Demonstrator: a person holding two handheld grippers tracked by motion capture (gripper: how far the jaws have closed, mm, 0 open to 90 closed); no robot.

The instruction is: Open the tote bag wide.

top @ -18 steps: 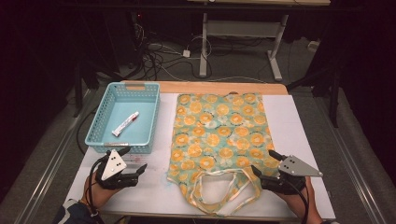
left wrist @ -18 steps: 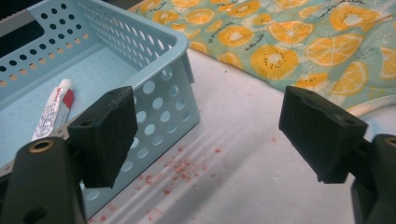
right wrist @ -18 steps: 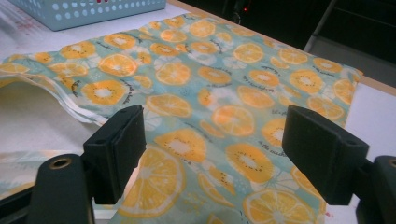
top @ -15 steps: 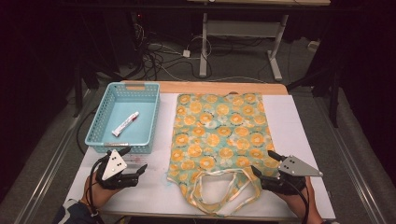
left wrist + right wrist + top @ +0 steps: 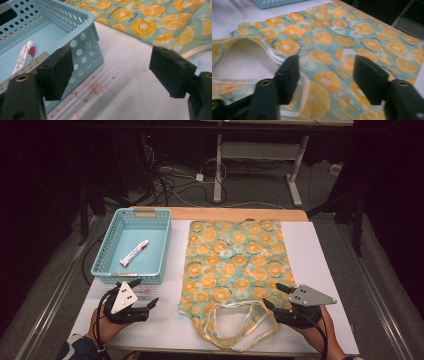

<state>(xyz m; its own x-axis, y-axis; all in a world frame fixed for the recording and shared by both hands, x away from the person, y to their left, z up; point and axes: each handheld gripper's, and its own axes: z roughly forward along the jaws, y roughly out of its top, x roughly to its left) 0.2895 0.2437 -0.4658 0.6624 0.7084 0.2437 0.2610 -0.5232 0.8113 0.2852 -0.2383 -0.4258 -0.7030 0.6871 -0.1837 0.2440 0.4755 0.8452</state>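
Observation:
A cloth tote bag [image 5: 231, 262] printed with orange slices lies flat in the middle of the white table, its handles [image 5: 235, 320] toward the near edge. My right gripper [image 5: 275, 298] is open at the bag's near right corner, jaws spread just over the printed cloth [image 5: 324, 50]. My left gripper [image 5: 144, 293] is open near the front left, hanging over bare table just in front of a light blue basket [image 5: 107, 252]. The basket holds a white tube [image 5: 134, 253] with a red band. In the left gripper view the basket's corner [image 5: 92, 37] and the tube [image 5: 25, 53] lie beyond the left jaw.
Red specks [image 5: 93, 87] dot the table between the basket and the bag. A wooden strip [image 5: 235, 213] runs along the table's far edge. Beyond it are cables [image 5: 175, 180] on the floor and the legs of another desk [image 5: 217, 165].
My right gripper has edged slightly toward the bag. The left gripper has hardly moved.

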